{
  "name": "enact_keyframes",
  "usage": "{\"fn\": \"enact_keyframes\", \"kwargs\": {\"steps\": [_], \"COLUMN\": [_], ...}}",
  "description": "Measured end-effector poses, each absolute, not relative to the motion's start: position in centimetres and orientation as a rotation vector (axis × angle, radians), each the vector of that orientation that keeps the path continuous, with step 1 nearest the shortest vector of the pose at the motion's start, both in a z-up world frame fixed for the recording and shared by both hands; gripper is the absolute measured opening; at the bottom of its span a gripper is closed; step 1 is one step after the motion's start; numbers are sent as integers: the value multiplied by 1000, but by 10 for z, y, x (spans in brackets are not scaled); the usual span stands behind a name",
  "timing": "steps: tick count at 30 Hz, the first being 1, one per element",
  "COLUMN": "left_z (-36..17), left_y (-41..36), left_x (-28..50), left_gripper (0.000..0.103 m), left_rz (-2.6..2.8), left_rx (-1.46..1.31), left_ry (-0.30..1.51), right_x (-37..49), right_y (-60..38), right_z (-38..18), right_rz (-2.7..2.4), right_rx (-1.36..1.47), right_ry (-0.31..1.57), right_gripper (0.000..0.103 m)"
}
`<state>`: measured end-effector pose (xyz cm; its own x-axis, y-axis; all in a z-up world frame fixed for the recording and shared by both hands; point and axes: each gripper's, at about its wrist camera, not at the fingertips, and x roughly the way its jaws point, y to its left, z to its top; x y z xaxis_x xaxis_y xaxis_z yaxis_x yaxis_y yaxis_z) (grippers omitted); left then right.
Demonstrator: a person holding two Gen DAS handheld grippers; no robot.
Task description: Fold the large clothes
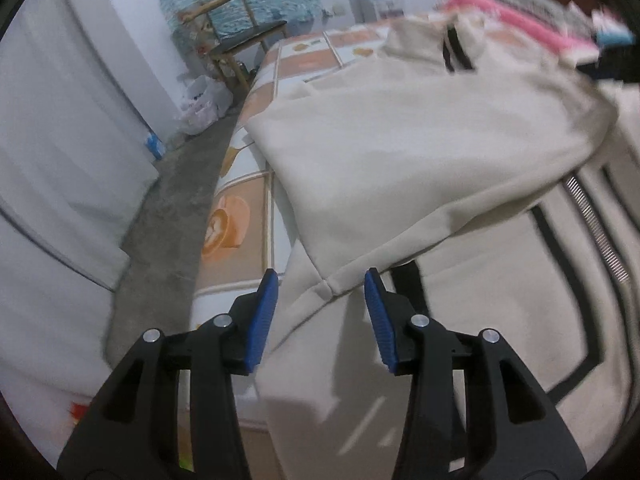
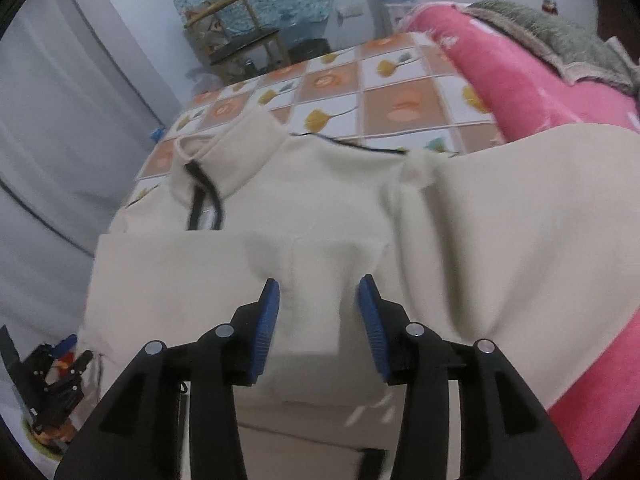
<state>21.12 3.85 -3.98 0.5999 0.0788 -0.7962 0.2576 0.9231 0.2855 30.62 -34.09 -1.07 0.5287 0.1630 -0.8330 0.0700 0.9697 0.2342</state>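
Item: cream jacket (image 1: 400, 152), fleece-like, with dark trim lines and a dark zip at the collar (image 2: 224, 148). Location: spread on a bed (image 2: 400, 108), reaching the bed's near edge and hanging slightly over it; collar lies toward the far edge. Condition: one panel is folded across the body, its hem (image 1: 400, 256) running diagonally over the front; a metal zip track (image 1: 596, 224) shows on the exposed front part.

Left gripper (image 1: 322, 314): black frame, blue fingers (image 1: 262, 320) standing apart, nothing pressed between them. The corner of the folded hem lies just beyond the tips; contact cannot be told.

Right gripper (image 2: 318, 320): same build, blue fingers (image 2: 372, 328) apart, poised over the near part of the cream cloth, gripping nothing. The left gripper also shows low at the left rim of the right wrist view, beyond the bed's near edge.

Bed cover: tiled print, orange and white squares with leaf and cup motifs.

Also on the bed: pink blanket (image 2: 520, 80) along its right side, with a grey cloth (image 2: 560, 36) on top.

Surroundings: wooden chair (image 1: 240, 28) past the far corner, grey floor (image 1: 168, 216) along the left edge, plastic bags (image 1: 204, 104) on the floor.
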Motion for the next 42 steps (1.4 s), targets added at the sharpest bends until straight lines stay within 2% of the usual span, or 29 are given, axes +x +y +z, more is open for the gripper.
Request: {"fn": "enact_keyframes", "kwargs": {"steps": [2, 4, 6, 8, 11, 19, 24, 27, 30, 34, 35, 36, 37, 39, 42], "left_z": [-46, -46, -48, -47, -43, -41, -49, -49, -48, -43, -41, -40, -38, -34, -21], "left_y": [36, 34, 34, 37, 45, 70, 75, 79, 85, 97, 100, 103, 106, 113, 120], "left_x": [213, 210, 207, 207, 204, 207, 208, 206, 205, 200, 197, 195, 193, 190, 182], "left_gripper": [41, 21, 14, 13, 12, 12, 12, 15, 19, 20, 21, 23, 25, 30, 39], "left_rz": [-100, -113, -100, -100, -98, -112, -124, -128, -132, -137, -138, -135, -131, -126, -126], "left_rx": [435, 450, 471, 460, 419, 286, 247, 234, 212, 156, 132, 117, 99, 54, -2], "left_ry": [927, 904, 882, 866, 838, 835, 853, 867, 888, 900, 899, 898, 899, 907, 899], "right_x": [308, 310, 313, 314, 318, 306, 312, 308, 305, 291, 289, 286, 282, 279, 283], "right_y": [-349, -354, -353, -350, -338, -315, -328, -333, -342, -330, -325, -318, -310, -300, -298], "right_z": [-15, -20, -27, -31, -41, -18, -50, -44, -35, -19, -17, -16, -16, -20, -43], "right_rz": [26, 21, 28, 37, 57, 75, 47, 38, -14, -2, 28, 50, 63, 92, 89], "right_rx": [238, 240, 225, 198, 145, 87, 109, 109, 125, 62, 49, 30, -3, -45, -74], "right_ry": [1025, 1042, 1064, 1084, 1123, 1015, 1099, 1075, 1057, 1005, 998, 993, 983, 984, 1084], "right_gripper": [41, 41, 41, 39, 4, 4, 4, 4, 6, 11, 22, 38, 43, 45, 53]}}
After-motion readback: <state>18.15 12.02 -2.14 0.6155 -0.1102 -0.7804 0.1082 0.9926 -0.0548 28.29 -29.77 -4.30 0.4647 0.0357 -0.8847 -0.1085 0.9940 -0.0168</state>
